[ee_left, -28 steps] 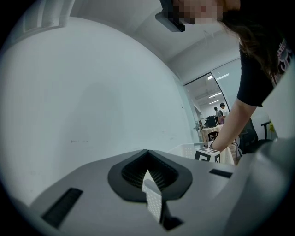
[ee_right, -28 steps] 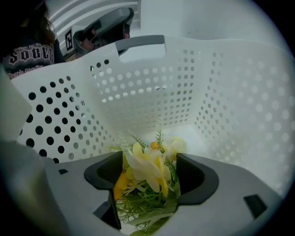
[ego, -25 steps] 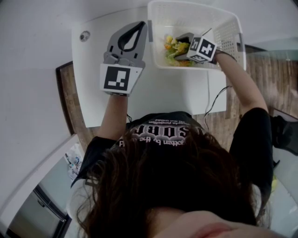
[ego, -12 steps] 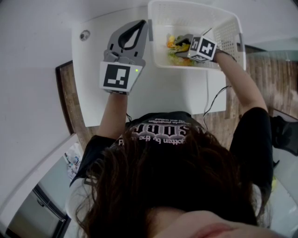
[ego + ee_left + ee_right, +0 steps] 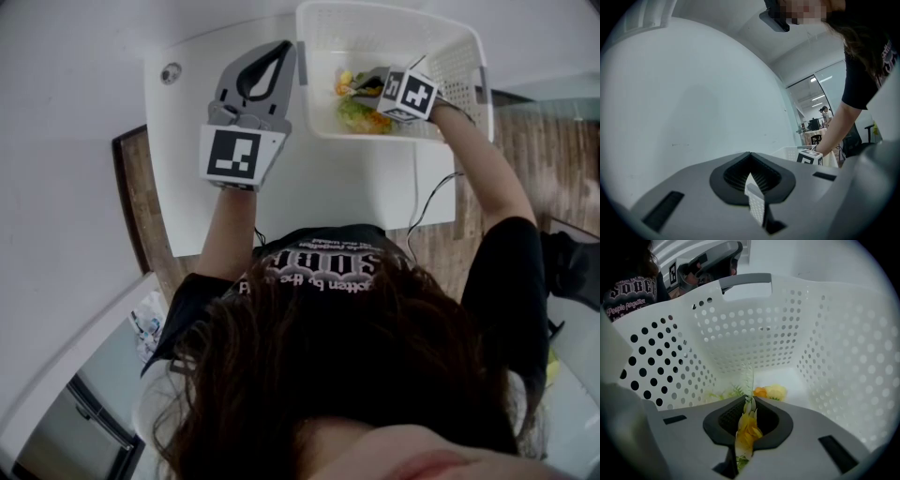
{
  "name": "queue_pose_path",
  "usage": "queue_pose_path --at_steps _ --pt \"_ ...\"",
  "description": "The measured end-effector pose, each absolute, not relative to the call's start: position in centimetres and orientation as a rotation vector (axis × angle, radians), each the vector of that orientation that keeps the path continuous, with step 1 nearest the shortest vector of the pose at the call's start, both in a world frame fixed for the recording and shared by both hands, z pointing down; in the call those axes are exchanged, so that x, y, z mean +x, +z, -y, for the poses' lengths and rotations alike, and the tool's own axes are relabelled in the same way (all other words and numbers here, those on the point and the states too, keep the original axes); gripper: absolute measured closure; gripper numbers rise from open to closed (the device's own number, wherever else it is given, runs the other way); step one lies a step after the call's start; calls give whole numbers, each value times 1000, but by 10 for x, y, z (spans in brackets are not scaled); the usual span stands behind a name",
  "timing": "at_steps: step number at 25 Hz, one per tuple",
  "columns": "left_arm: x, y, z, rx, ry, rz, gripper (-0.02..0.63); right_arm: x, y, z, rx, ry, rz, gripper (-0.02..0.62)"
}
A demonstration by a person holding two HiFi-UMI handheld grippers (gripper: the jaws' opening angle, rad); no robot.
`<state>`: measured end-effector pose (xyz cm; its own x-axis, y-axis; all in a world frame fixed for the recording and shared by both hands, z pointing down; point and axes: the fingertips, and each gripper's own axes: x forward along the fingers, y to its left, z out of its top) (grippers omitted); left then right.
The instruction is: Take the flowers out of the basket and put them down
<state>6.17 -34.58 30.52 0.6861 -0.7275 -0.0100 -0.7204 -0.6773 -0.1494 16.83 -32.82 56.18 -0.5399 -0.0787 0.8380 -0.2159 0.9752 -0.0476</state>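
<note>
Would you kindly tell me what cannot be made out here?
- Head view: the right gripper, jaws just closed, covers some flowers in the basket; no count possible.
- Right gripper view: the jaws hide the lower part of the clamped yellow flower.
- Left gripper view: the basket wall hides its contents.

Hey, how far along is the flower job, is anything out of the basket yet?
Done: nothing yet, no flower shows on the table. In hand: the right gripper has just been closing its jaws and now pinches a yellow flower inside the basket. Left: lifting it out, setting it down, then the other flowers on the basket floor. The left gripper is shut and empty.
</note>
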Motion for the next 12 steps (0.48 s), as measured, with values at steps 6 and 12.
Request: queue_pose_path --at_steps 6,12 --pt "62 301 342 -2748 -70 -1183 606 170 545 334 255 151 2162 554" --pt "62 297 340 -2744 -63 -1180 606 173 523 343 333 132 2196 555"
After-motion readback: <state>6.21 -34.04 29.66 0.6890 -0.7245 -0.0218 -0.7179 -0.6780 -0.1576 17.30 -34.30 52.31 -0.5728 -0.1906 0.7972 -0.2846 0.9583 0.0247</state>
